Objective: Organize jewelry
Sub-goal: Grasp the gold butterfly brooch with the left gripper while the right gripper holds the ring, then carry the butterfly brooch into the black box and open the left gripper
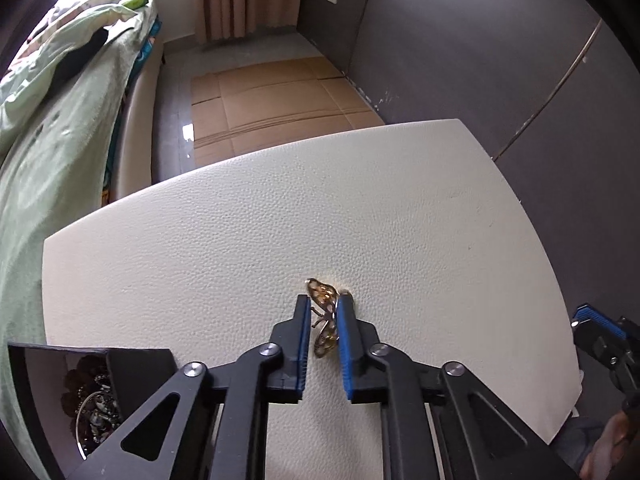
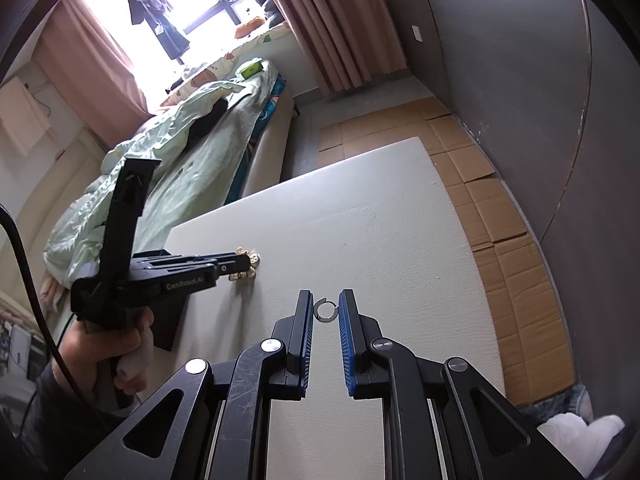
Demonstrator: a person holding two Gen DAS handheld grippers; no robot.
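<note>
On the white textured tabletop, my left gripper is shut on a gold openwork butterfly-shaped piece, which stands on edge between the blue pads with its lower end on the table. In the right wrist view, the same left gripper reaches in from the left, with the gold piece at its tips. My right gripper holds a small silver ring between its fingertips, just above the tabletop. Part of the right gripper shows at the right edge of the left wrist view.
A black open jewelry box with beads and bangles sits at the table's near left corner. A bed with a green quilt runs along the left. Flattened cardboard covers the floor beyond the table, by a dark wall.
</note>
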